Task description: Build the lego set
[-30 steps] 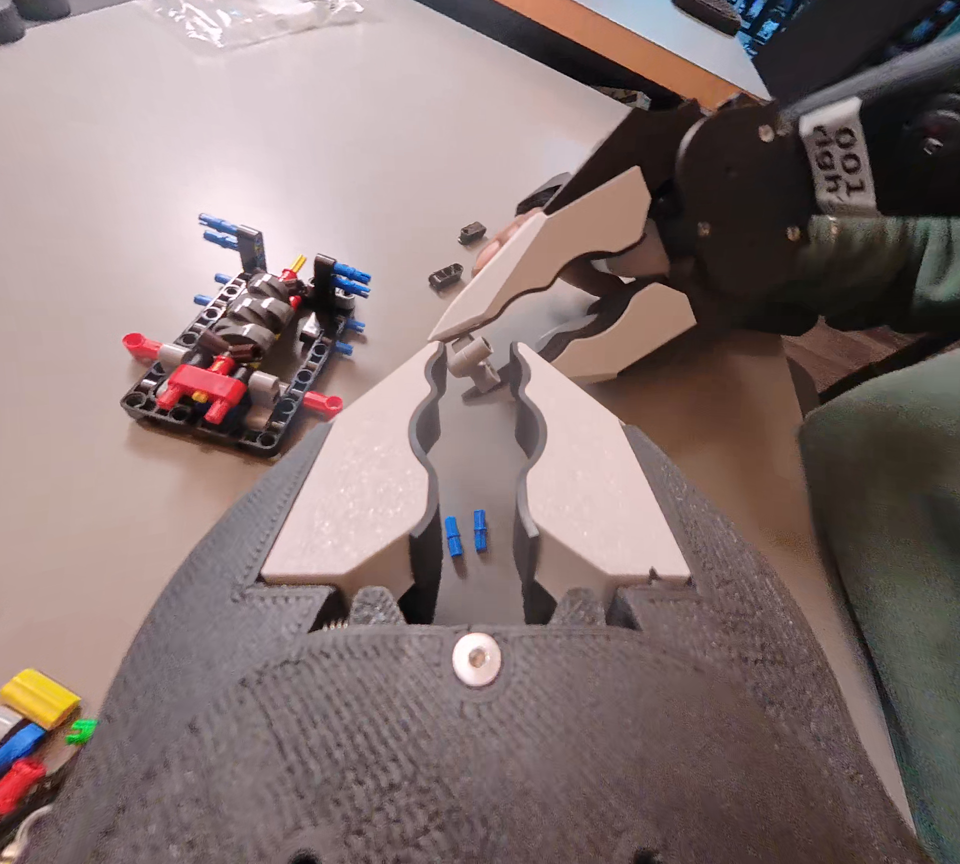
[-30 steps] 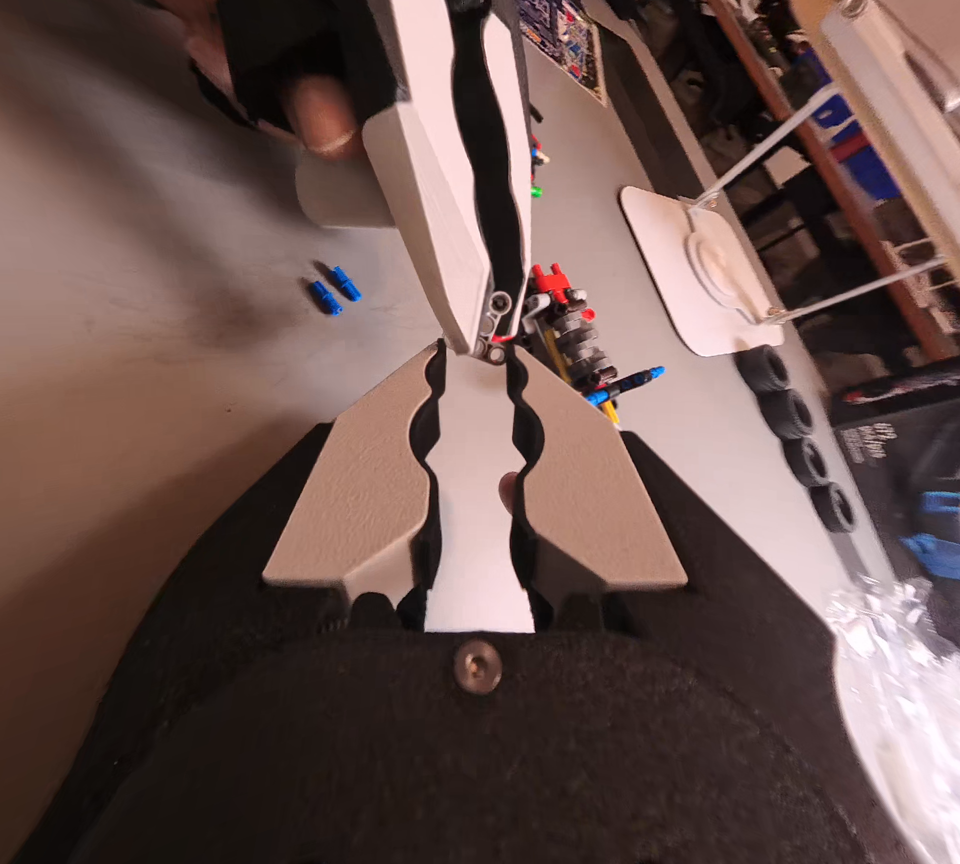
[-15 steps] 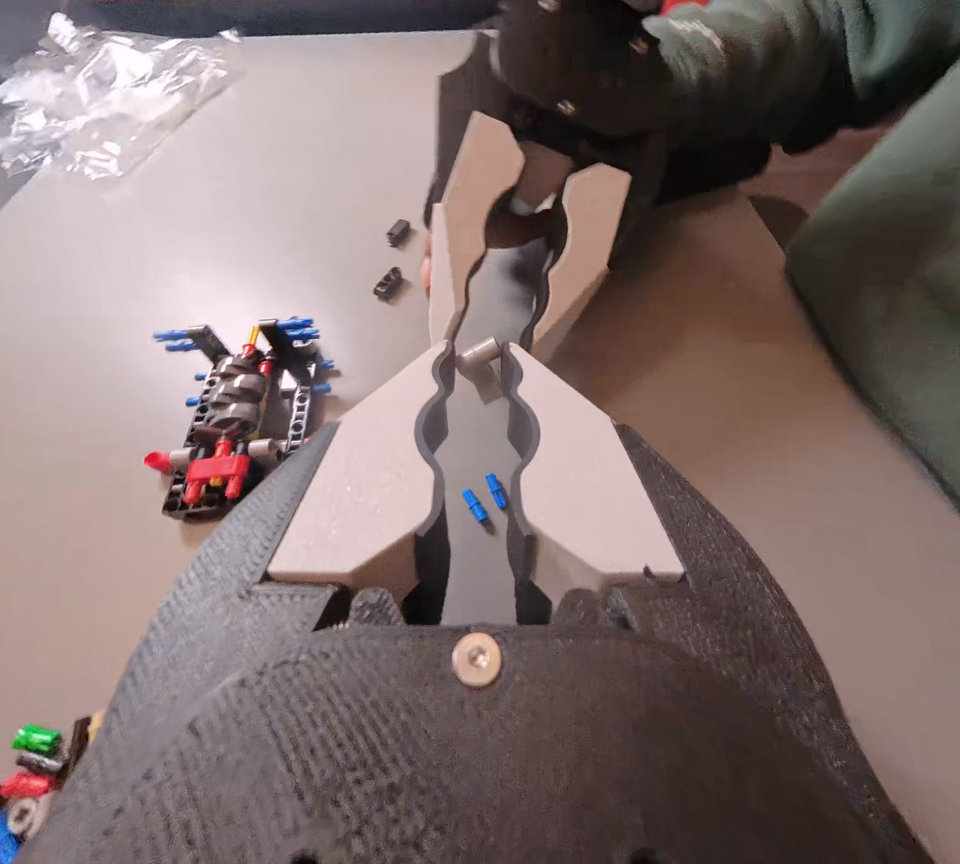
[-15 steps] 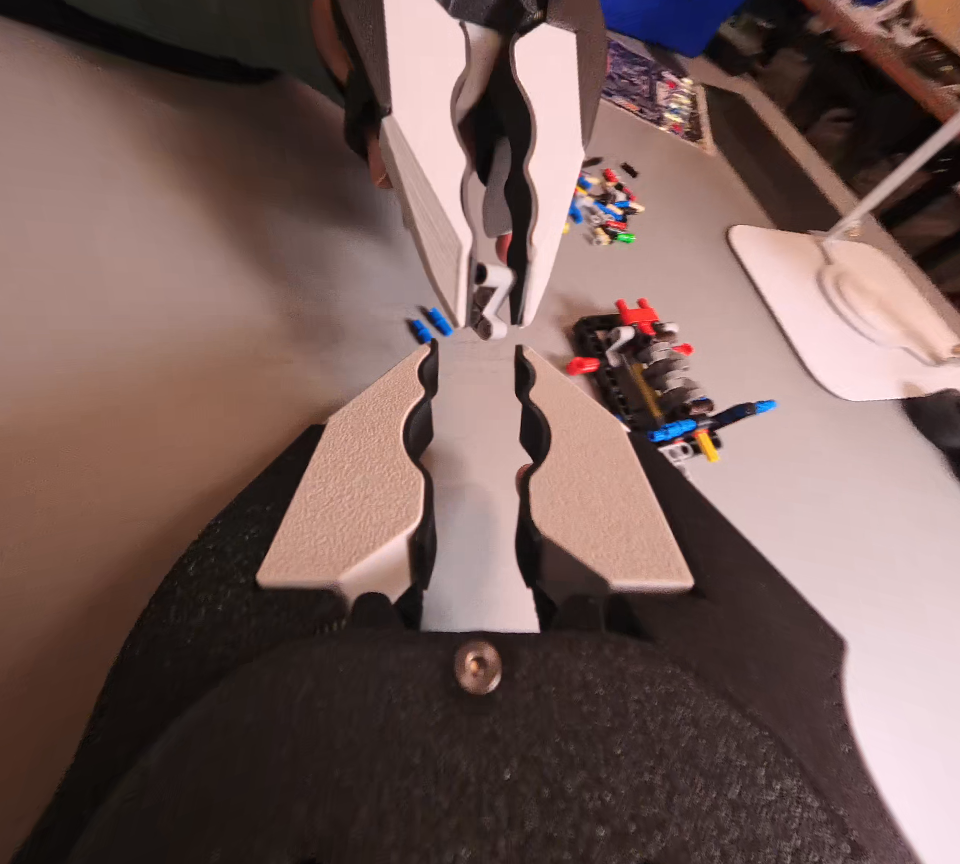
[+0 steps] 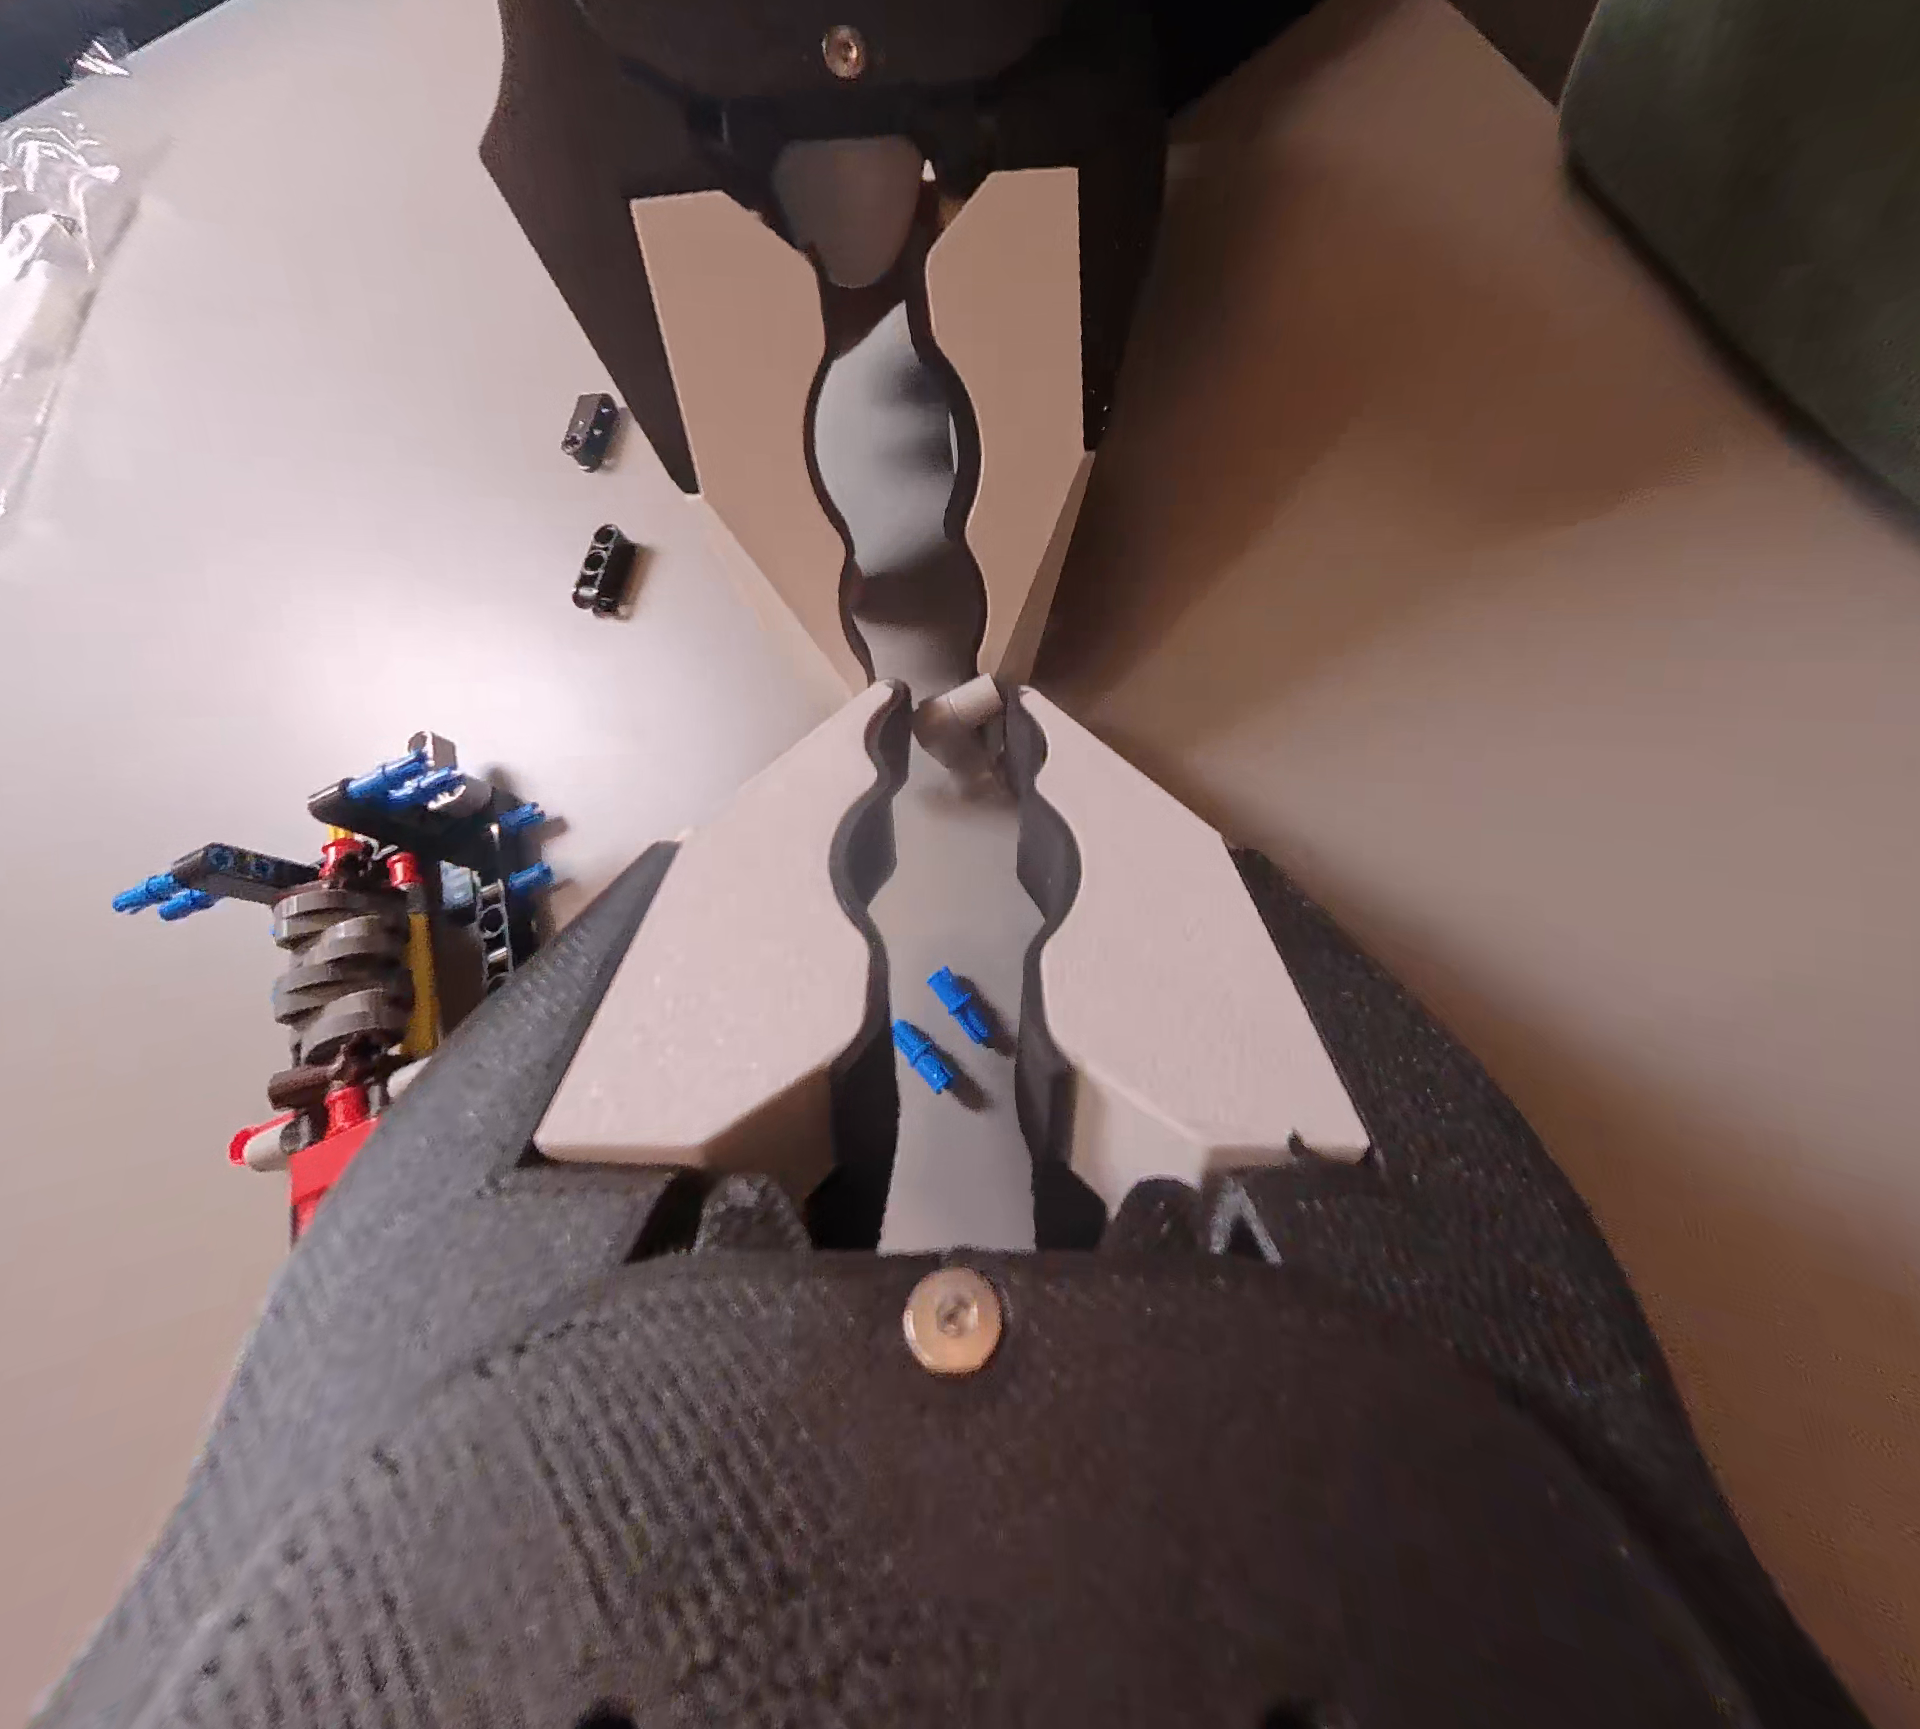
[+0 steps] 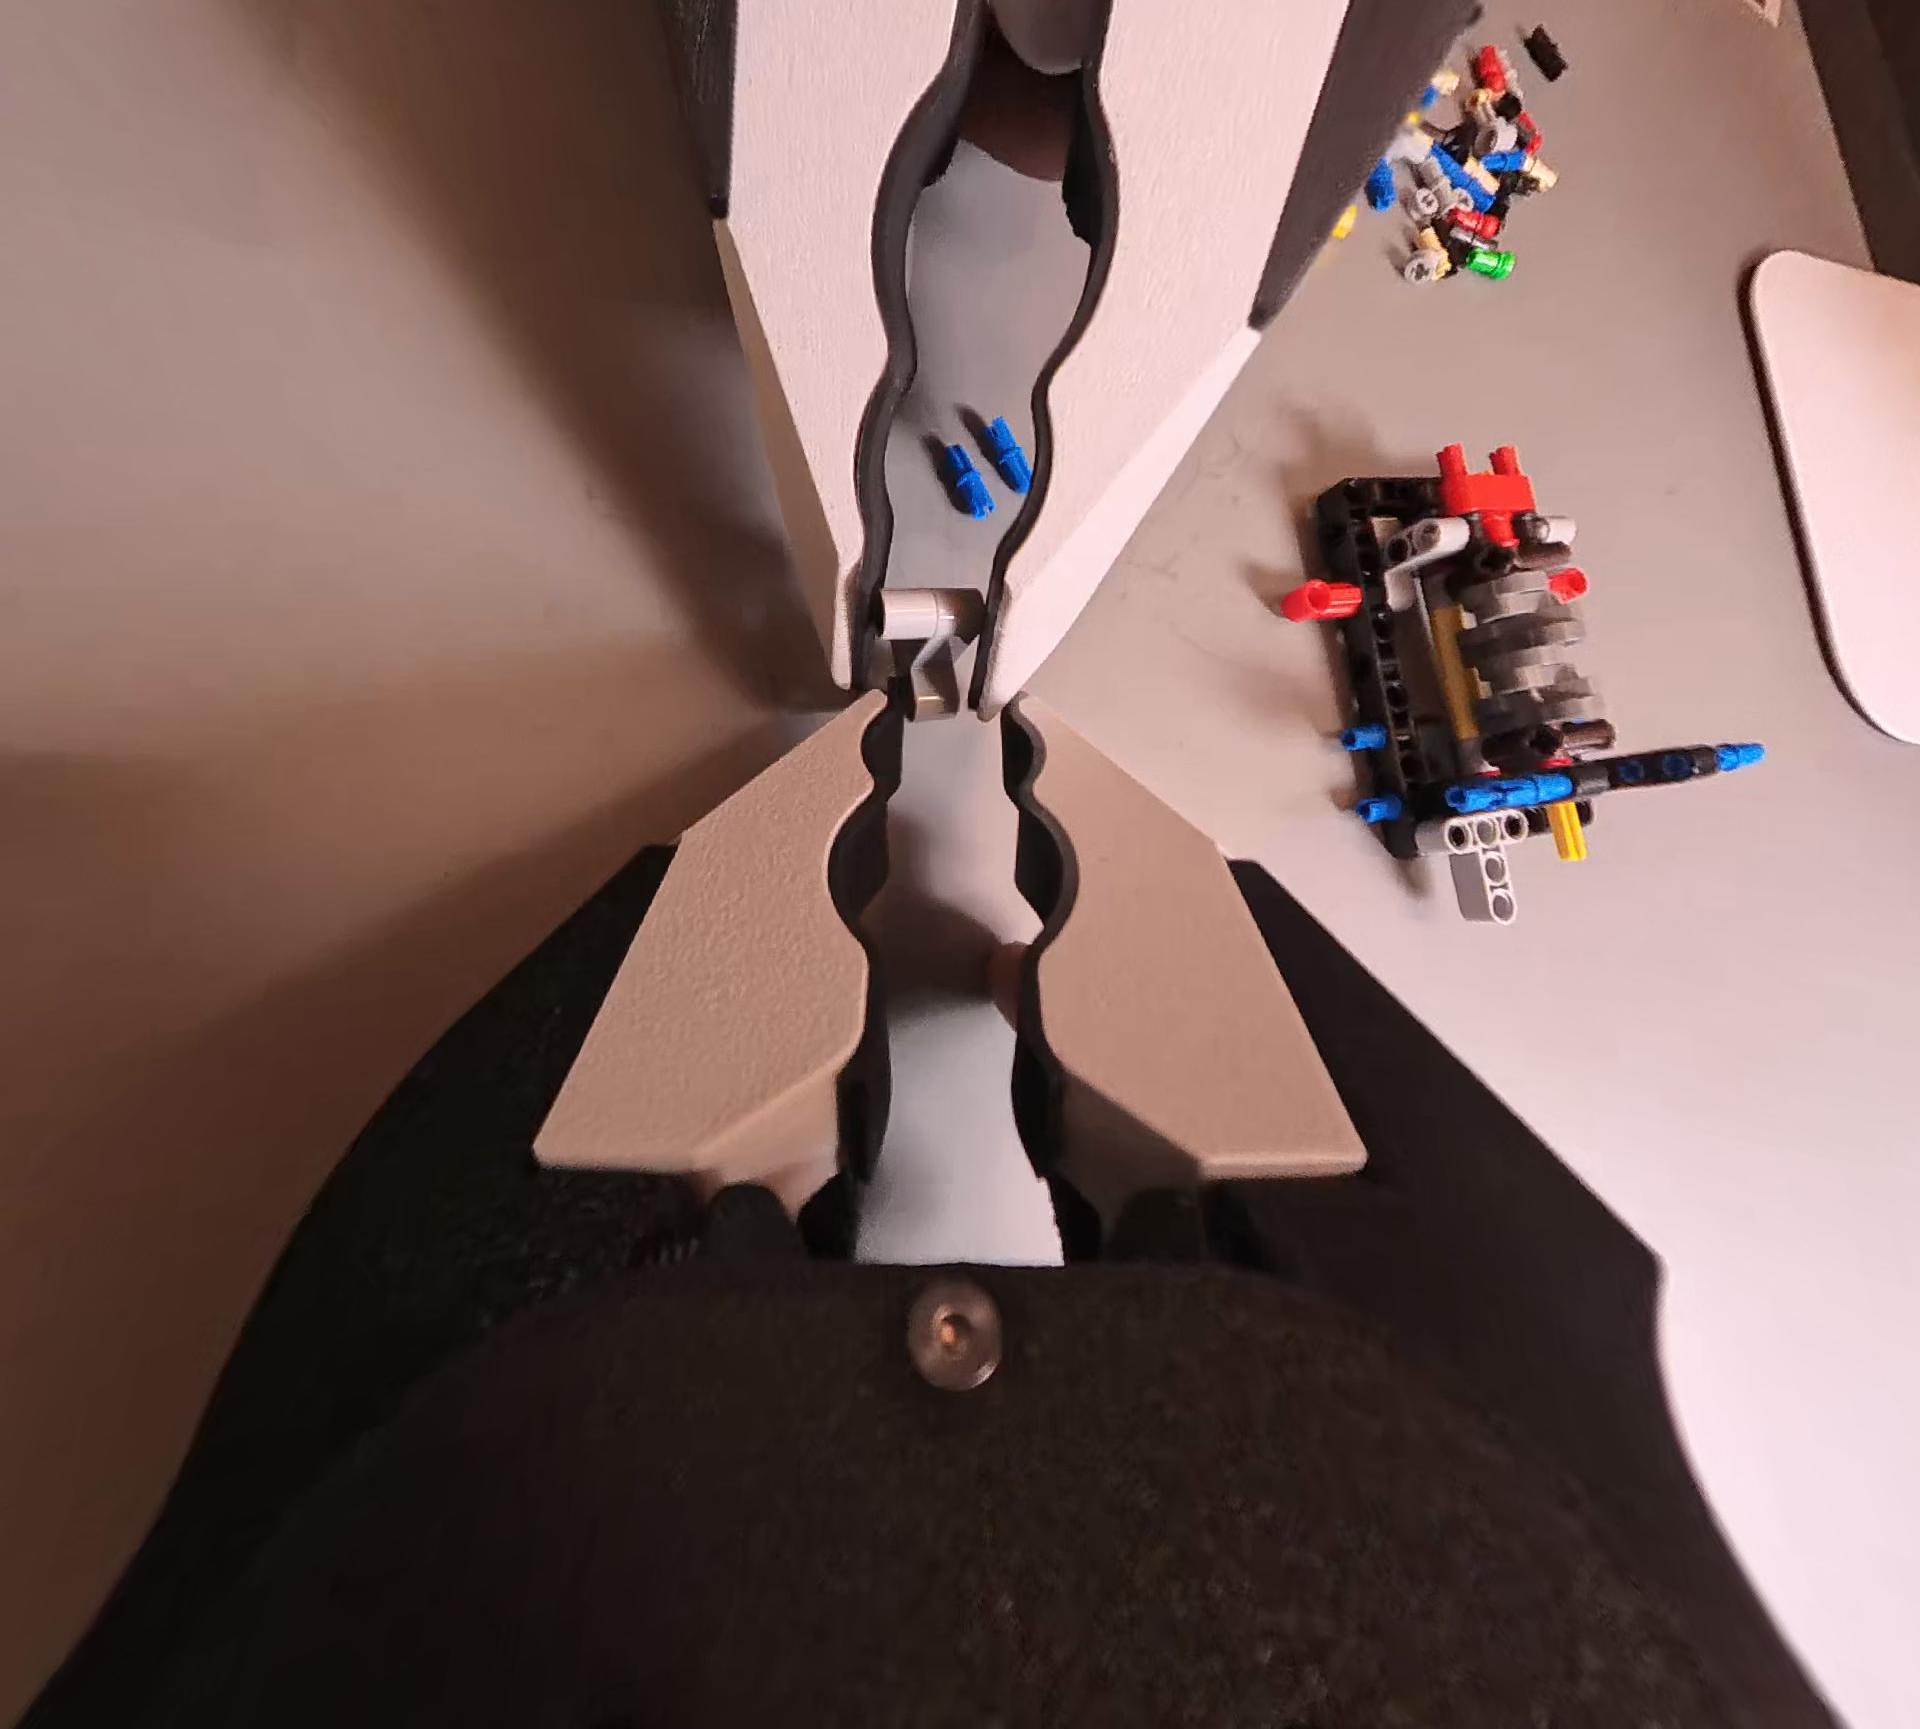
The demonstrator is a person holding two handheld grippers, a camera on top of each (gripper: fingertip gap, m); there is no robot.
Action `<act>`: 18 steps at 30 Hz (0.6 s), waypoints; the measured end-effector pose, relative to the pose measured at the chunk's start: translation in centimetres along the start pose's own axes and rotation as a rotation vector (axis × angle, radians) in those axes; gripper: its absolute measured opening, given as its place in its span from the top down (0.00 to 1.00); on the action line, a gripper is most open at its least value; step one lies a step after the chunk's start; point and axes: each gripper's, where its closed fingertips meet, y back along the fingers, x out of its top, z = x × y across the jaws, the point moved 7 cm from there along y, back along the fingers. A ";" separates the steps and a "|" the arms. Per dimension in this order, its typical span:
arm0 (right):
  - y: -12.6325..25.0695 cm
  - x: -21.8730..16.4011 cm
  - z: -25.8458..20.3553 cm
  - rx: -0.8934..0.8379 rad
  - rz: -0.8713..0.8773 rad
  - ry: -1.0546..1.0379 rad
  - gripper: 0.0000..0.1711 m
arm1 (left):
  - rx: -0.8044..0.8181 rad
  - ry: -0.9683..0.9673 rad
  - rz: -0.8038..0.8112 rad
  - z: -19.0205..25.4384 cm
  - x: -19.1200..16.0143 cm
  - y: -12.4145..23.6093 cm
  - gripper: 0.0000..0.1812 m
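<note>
Grey plastic connector piece [image 6: 920, 645], small and angled, pinched at the tips of the left hand-held gripper [image 5: 954, 711], which meets tip to tip the right hand-held gripper [image 6: 940, 723], jaws slightly parted and empty. Two blue pins [image 5: 940, 1027] lie on the grey bench [image 5: 312, 432] directly beneath; two black connectors [image 5: 603, 516] and the part-built black frame with grey gears and red and blue pins [image 6: 1475, 671] just beside. Build judged early to midway, a heap of loose parts [image 6: 1465, 162] still unused; open bench all round, its edge well apart.
</note>
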 end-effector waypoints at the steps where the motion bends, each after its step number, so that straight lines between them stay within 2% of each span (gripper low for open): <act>1: 0.0 0.0 0.0 -0.014 -0.015 0.008 0.91 | 0.009 -0.006 -0.003 0.0 0.0 -0.1 0.91; 5: 0.1 0.0 0.2 -0.073 -0.071 0.019 0.93 | 0.035 -0.004 -0.011 -0.2 0.1 -0.2 0.91; 18: 0.1 -0.3 0.7 -0.133 -0.103 -0.022 0.96 | 0.110 0.017 -0.062 -0.6 -0.7 0.0 0.91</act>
